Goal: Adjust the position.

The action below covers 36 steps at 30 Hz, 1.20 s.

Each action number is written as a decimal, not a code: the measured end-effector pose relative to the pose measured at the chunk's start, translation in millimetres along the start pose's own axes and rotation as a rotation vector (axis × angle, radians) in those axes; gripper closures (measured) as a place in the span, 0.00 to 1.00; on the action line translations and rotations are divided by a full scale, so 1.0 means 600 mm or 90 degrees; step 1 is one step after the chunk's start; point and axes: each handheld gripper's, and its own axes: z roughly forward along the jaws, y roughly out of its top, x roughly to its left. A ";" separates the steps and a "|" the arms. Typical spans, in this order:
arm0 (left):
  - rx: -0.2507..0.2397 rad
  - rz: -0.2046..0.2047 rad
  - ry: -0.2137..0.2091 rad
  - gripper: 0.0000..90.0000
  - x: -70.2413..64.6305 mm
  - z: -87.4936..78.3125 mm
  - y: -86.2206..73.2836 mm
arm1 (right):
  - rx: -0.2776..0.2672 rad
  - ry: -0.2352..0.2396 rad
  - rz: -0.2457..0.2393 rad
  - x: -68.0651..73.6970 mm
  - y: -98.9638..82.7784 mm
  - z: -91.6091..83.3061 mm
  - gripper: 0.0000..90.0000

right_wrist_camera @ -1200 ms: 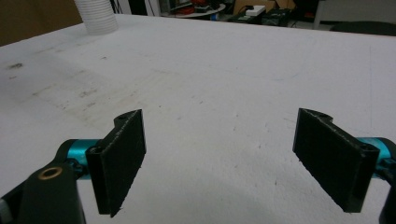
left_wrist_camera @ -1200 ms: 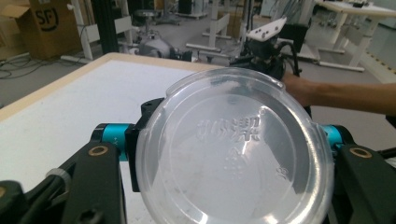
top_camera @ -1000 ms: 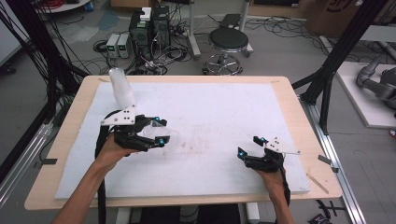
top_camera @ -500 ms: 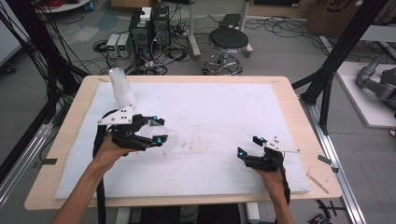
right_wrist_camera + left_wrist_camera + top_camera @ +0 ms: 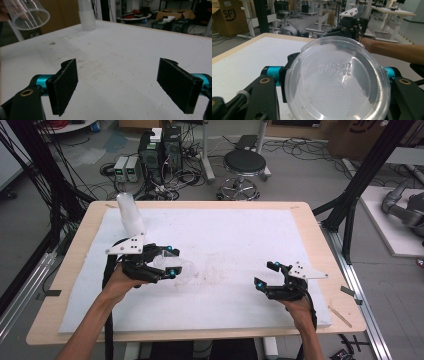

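Note:
A clear plastic cup [image 5: 337, 80] lies on its side between my left gripper's [image 5: 332, 75] jaws, its embossed bottom facing the camera. In the high view the left gripper [image 5: 169, 263] is shut on this cup [image 5: 181, 269], held just above the white mat at the left. The cup's open mouth [image 5: 30, 15] shows at the upper left of the right gripper view. My right gripper [image 5: 117, 82] stands open over bare mat with nothing between its pads; in the high view it [image 5: 266, 276] is at the front right.
A tall stack of clear cups [image 5: 130, 215] stands at the back left of the mat [image 5: 235, 235], also seen as the stack [image 5: 86, 15] far ahead of the right gripper. Computers, cables and a stool [image 5: 244, 165] are on the floor beyond the table.
The left gripper has shifted slightly and turned with the cup, which now shows clearly between its jaws. The right gripper has barely moved.

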 end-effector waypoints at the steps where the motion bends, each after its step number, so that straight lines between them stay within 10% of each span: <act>1: -0.002 -0.003 -0.002 0.44 0.000 0.002 -0.001 | -0.003 0.008 0.001 0.001 0.005 -0.002 0.19; 14: -0.027 -0.026 -0.028 0.44 -0.010 0.025 -0.010 | -0.012 0.166 -0.036 0.010 0.053 0.014 0.19; 36: -0.057 -0.030 -0.024 0.44 -0.002 0.034 -0.013 | -0.007 0.298 -0.085 0.035 0.113 0.095 0.19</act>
